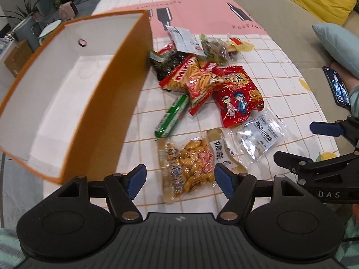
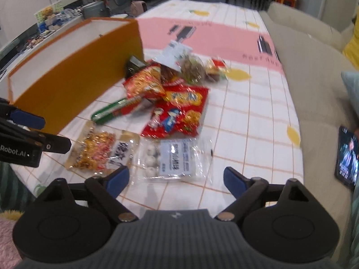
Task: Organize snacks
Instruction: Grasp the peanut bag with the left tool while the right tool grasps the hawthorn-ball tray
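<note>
Checked cloth covers the table [image 1: 258,51]; snack packets [image 1: 202,83] lie mid-frame, orange box [image 1: 107,94] left. Left hand-held gripper [image 1: 179,180] and right hand-held gripper [image 2: 176,179] both spread, pinching nothing.

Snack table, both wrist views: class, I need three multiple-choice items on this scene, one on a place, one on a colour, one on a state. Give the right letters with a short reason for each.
1. Where does the orange box stand relative to the snack pile?
A. to its left
B. to its right
C. on top of it

2. What colour is the long stick-shaped pack?
A. blue
B. green
C. yellow

3. In what state is the left gripper?
A. shut on a snack
B. open, holding nothing
C. out of view

Answers:
1. A, as both views show the box on the left side of the tablecloth, snacks to its right.
2. B, its wrapper is green with white lettering.
3. B, its jaws stand wide apart above the bag of yellow nuts.
</note>
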`<state>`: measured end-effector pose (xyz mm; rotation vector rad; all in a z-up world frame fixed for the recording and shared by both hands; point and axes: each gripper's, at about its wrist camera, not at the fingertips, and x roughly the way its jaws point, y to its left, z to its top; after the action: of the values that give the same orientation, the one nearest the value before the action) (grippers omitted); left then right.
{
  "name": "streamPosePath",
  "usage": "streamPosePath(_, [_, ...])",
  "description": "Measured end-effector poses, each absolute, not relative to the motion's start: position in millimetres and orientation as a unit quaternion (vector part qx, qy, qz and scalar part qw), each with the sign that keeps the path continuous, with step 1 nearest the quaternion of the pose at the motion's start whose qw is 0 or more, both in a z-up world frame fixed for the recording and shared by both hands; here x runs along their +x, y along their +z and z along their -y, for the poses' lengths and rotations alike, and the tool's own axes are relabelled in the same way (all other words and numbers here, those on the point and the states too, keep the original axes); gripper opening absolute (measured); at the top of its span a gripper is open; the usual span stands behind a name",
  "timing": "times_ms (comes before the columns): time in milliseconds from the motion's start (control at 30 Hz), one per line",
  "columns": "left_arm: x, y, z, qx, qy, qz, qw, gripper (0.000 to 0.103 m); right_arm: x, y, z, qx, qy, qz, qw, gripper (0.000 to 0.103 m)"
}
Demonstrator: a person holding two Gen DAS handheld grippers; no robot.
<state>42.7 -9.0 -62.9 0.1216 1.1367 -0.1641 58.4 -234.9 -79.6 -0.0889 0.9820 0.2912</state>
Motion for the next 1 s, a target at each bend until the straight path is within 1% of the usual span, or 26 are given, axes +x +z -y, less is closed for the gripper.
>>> streamPosePath(233, [59, -91, 14, 0.051, -0.073, -0.556, 0.827, 0.082, 80, -100, 239, -0.011, 0.129, -0.492, 0.861, 0.086])
streamPosePath(367, [64, -103, 11, 0.029, -0.067, -0.563, 0.823, 0.084, 88, -111, 237, -0.003, 0.135, -0.502, 0.854, 0.092])
streamPosePath(433, [67, -107, 9, 0.019, -0.062, -0.566, 0.822, 0.086, 89, -117, 234, -0.011, 0.141, -0.505, 0.851, 0.093])
streamPosePath(533, [70, -113, 8, 0.008, -0.057, -0.573, 0.818, 0.088, 90, -125, 228, -0.024, 0.148, -0.513, 0.845, 0.093])
streamPosePath(767, [75, -122, 8, -0.008, -0.058, -0.577, 0.815, 0.094, 93, -137, 226, -0.018, 0.153, -0.524, 0.838, 0.097])
streamPosePath(833, [75, -124, 9, -0.008, -0.057, -0.576, 0.816, 0.098, 93, -138, 223, -0.025, 0.155, -0.520, 0.840, 0.098])
streamPosePath(1000, [75, -125, 10, -0.006, -0.053, -0.570, 0.820, 0.099, 93, -140, 220, -0.043, 0.158, -0.511, 0.844, 0.100])
